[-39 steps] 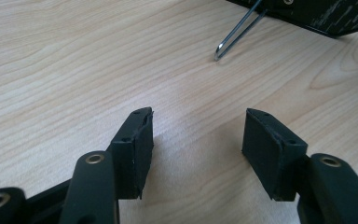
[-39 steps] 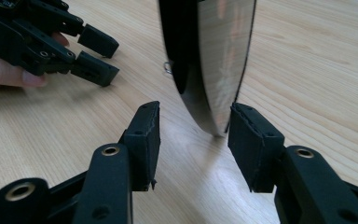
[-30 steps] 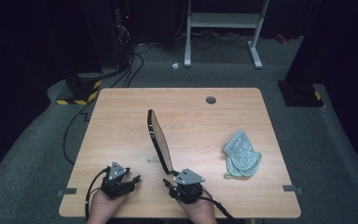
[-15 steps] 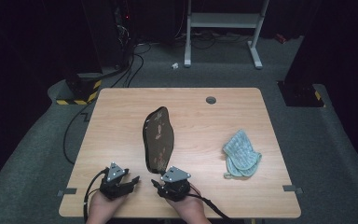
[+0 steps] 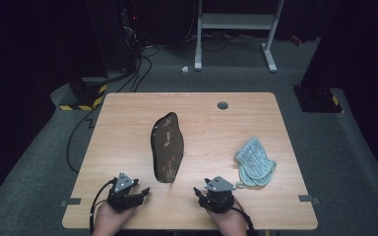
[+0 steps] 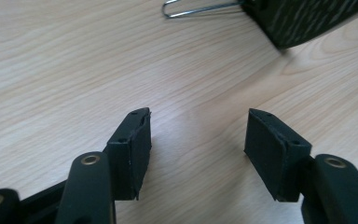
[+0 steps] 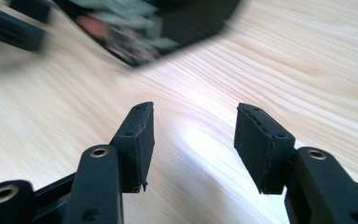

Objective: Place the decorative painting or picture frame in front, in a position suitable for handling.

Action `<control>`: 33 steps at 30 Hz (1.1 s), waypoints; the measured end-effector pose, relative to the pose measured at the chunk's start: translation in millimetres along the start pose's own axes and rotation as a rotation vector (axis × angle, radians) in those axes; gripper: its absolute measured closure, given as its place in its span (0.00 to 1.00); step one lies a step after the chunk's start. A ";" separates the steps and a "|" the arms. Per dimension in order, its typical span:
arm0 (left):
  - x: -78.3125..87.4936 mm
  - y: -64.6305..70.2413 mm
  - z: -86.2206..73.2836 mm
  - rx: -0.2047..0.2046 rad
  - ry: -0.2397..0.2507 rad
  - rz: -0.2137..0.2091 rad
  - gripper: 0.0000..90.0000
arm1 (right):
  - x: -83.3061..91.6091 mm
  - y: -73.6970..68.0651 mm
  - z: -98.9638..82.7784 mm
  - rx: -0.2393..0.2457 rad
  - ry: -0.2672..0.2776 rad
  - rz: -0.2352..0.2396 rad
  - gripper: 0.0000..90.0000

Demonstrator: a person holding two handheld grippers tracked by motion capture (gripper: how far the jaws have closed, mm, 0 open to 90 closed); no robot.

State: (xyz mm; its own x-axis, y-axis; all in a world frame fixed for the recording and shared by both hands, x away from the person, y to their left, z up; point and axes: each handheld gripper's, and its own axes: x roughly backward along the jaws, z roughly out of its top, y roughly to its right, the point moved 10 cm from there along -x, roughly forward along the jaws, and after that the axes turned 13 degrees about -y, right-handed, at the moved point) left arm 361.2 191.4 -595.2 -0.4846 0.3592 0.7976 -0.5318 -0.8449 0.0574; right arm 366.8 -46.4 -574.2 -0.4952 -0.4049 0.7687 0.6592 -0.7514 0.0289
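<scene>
L gripper (image 5: 142, 191) sits at the table's (image 5: 128, 118) near edge, just left of and nearer than the dark board (image 5: 167, 147); jaws spread, nothing btwn them, only bare wood. Board lies flat mid-table, long axis running away from the person, free of both grippers. R gripper (image 5: 198, 191) sits just right of the board's near end; jaws have just been opening, released, nothing btwn them. Cloth (image 5: 255, 162) lies right of the board, well apart.

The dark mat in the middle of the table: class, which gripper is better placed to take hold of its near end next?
Probably the left gripper: the dark mat ends just beyond its open, empty jaws. The right gripper, also open, sits further aside, nearer the cloth.
</scene>
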 end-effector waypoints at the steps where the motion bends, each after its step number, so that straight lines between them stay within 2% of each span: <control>1: 1.4 3.2 1.6 -0.006 0.005 -0.004 0.45 | 2.6 9.8 -5.6 -0.024 -0.004 -0.015 0.53; 3: 5.0 10.4 5.2 -0.012 0.017 -0.020 0.45 | 5.7 24.3 -14.9 -0.055 -0.016 -0.048 0.53; 5: 8.3 17.4 9.5 -0.020 0.028 -0.025 0.46 | 5.0 37.3 -24.9 -0.081 -0.051 -0.077 0.53; 9: 13.5 30.4 18.8 -0.044 0.051 -0.023 0.47 | 0.5 48.2 -33.7 -0.117 -0.095 -0.086 0.55; 11: 16.2 36.8 22.8 -0.059 0.060 -0.030 0.46 | 0.7 50.2 -31.4 -0.119 -0.083 -0.093 0.56; 15: 22.2 49.9 33.4 -0.061 0.096 -0.074 0.45 | -3.5 50.1 -32.7 -0.132 -0.109 -0.078 0.54; 22: 26.9 68.7 51.2 -0.083 0.136 -0.093 0.48 | -2.7 48.0 -34.8 -0.131 -0.096 -0.081 0.53; 26: 26.1 73.1 58.7 -0.087 0.139 -0.091 0.50 | -2.9 48.3 -34.6 -0.134 -0.096 -0.085 0.54; 33: 25.1 70.8 65.1 -0.063 0.164 -0.095 0.53 | -2.8 49.3 -34.6 -0.136 -0.096 -0.090 0.54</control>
State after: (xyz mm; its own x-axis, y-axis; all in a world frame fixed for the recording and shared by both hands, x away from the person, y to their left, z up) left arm 356.6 114.8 -532.0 -0.5338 0.5002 0.6818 -0.6202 -0.7796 0.0864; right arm 381.1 -100.3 -597.0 -0.4881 -0.2868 0.8243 0.5289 -0.8485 0.0180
